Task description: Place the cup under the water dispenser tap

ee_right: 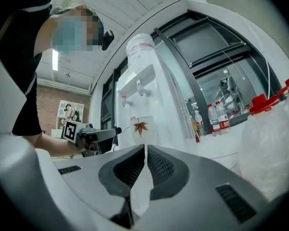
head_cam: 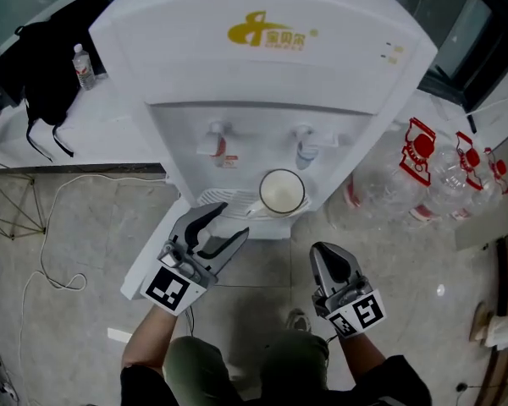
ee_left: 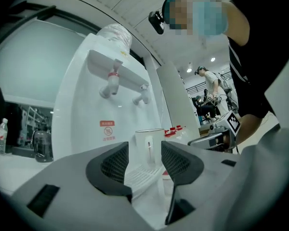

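A white cup [head_cam: 282,191] stands upright on the drip tray [head_cam: 223,198] of the white water dispenser [head_cam: 262,66], right below the blue tap [head_cam: 306,146]; the red tap [head_cam: 213,141] is to its left. My left gripper [head_cam: 234,220] is open, just short of the tray and left of the cup, holding nothing. In the left gripper view the cup [ee_left: 149,146] shows beyond the open gripper [ee_left: 144,153], apart from it. My right gripper [head_cam: 330,260] hangs shut and empty, nearer to me. In the right gripper view the cup [ee_right: 143,131] bears a red leaf, beyond the gripper [ee_right: 145,150].
Several large clear water jugs with red caps [head_cam: 423,176] stand on the floor right of the dispenser. A small bottle [head_cam: 83,66] and a black bag [head_cam: 42,66] lie on the ledge at the left. A white cable [head_cam: 55,227] trails over the floor.
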A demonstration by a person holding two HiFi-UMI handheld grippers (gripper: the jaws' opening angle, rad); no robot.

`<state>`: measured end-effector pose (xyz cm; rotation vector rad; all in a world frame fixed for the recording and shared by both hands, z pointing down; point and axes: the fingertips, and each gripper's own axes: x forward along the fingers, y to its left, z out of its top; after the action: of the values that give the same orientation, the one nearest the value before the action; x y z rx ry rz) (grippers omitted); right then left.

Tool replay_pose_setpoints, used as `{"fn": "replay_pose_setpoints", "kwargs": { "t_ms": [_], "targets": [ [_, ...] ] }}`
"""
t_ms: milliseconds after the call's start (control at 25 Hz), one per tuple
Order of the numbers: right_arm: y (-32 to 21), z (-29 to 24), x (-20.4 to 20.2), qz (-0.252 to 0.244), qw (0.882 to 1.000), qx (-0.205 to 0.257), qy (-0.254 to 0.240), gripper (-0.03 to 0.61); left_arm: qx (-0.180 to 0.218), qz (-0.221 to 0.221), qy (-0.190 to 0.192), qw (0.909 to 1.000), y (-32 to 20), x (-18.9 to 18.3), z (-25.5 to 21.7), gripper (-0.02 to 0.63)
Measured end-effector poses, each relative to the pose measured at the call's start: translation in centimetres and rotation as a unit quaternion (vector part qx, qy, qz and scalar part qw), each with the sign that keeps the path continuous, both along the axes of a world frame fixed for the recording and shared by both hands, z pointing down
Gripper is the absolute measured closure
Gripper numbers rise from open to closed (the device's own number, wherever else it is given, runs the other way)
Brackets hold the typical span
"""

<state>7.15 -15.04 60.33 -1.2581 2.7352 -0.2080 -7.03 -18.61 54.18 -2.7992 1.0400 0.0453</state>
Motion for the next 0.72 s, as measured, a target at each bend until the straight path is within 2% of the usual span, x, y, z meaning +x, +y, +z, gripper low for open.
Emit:
{"fn": "replay_pose_setpoints", "kwargs": {
  "t_ms": [120,280,360,520,720],
  "targets": [
    [-0.8,-1.6,-0.5,0.005,1.000,0.000,0.009,0.534,-0.008,-0.024,0.001,0.9997,-0.4,-1.1,0.2,0.406],
    [-1.2,-5.3,-1.3,0.019,1.000,-0.002,0.016,0.534,-0.026,-0.039,-0.003,0.9989,-0.2,-1.9,-0.6,0.525],
    [-0.8,-7.6,-1.4,0.030,0.999,-0.005,0.021,0.534,-0.038,-0.052,-0.003,0.9979,0.4,-2.0,-1.5,0.565],
    [0.5,-12.4,-1.9,0.042,0.999,-0.020,0.025,0.534,-0.078,-0.055,0.007,0.9954,2.4,-2.3,-4.6,0.592],
    [3.1,-20.3,-2.7,0.052,0.998,-0.040,0.022,0.534,-0.109,-0.041,0.017,0.9930,6.6,-1.7,-11.7,0.594]
  ]
}}
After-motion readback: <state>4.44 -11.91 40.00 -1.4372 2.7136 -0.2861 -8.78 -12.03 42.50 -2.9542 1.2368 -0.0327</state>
